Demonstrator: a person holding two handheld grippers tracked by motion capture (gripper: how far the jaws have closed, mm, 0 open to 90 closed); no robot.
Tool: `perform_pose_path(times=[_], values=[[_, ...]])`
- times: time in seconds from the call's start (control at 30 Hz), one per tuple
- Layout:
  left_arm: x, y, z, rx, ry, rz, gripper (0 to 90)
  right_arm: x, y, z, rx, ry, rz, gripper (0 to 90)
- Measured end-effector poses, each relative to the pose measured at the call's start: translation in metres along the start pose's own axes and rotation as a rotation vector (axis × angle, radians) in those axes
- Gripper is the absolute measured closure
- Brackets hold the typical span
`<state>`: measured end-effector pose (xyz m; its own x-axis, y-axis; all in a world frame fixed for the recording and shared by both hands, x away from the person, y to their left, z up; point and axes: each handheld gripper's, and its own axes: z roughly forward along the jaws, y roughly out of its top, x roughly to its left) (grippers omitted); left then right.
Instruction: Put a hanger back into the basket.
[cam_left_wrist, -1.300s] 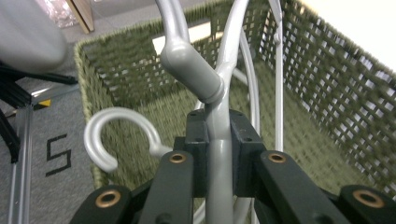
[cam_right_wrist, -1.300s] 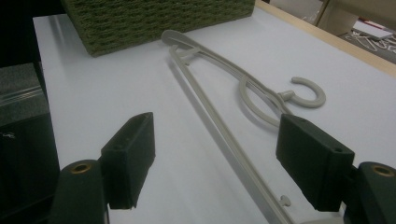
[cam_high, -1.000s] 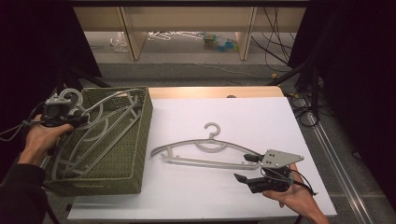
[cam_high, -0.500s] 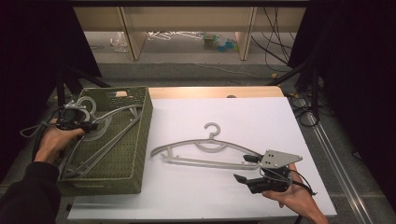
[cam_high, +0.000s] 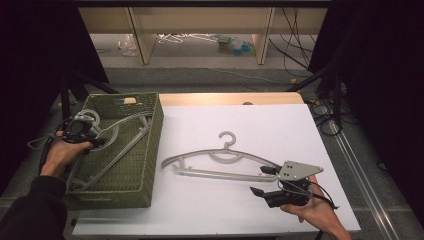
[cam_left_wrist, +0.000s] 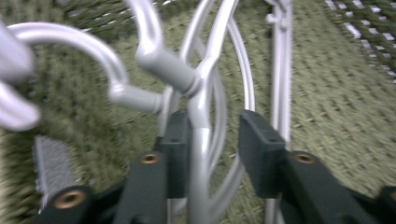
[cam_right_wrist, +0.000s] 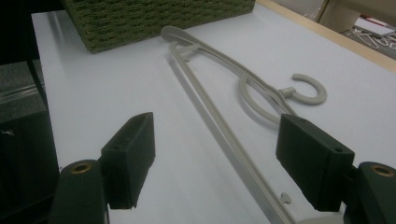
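We note the left gripper (cam_left_wrist: 212, 140) parted around a smooth grey plastic hanger (cam_left_wrist: 201, 93) over the woven green basket (cam_high: 150, 150). Right gripper (cam_right_wrist: 215, 154) spread wide, holding nothing; between its jaws a curved beige hanger (cam_right_wrist: 219, 79) lies flat on the white table (cam_high: 280, 125).

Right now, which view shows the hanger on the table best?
High view: the hanger on the table lies whole on the white tabletop, hook away from the person. The right gripper view sees it foreshortened, its near end cut off by the frame, between open jaws. The left gripper view faces the basket hangers.
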<state>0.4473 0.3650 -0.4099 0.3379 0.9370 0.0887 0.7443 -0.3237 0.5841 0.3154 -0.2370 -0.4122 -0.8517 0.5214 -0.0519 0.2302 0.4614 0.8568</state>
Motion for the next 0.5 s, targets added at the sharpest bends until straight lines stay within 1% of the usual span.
perform_pose_path(times=[0.03,0.07,0.13,0.27,0.3,0.37,0.43,0.47,0.5], values=[[0.0,-0.001,-0.001,-0.009,0.014,-0.024,56.7,0.0,0.0,0.0,-0.001,-0.002,0.001,29.0],[0.0,-0.001,-0.003,-0.017,0.023,-0.04,51.6,-0.001,0.0,-0.001,0.011,0.003,0.003,29.0],[0.0,-0.001,-0.008,-0.037,0.028,-0.045,46.7,-0.001,0.0,-0.001,0.011,0.0,0.004,29.0],[-0.005,0.001,-0.022,-0.094,0.009,-0.051,42.8,-0.001,-0.001,0.0,0.015,0.004,0.005,29.0],[-0.008,0.001,-0.027,-0.117,0.006,-0.049,41.7,-0.001,-0.001,0.0,0.015,0.004,0.005,29.0],[-0.017,0.001,-0.04,-0.173,0.011,-0.012,40.6,-0.001,-0.001,-0.001,0.014,0.003,0.007,29.0],[-0.029,-0.002,-0.055,-0.234,-0.017,0.013,38.8,-0.001,-0.001,-0.001,0.015,0.001,0.007,29.0],[-0.035,-0.004,-0.062,-0.254,-0.03,0.019,37.4,-0.002,-0.001,-0.001,0.017,-0.002,0.006,29.0],[-0.041,-0.006,-0.069,-0.268,-0.044,0.038,36.0,-0.002,-0.002,0.0,0.009,-0.005,0.006,29.0]])
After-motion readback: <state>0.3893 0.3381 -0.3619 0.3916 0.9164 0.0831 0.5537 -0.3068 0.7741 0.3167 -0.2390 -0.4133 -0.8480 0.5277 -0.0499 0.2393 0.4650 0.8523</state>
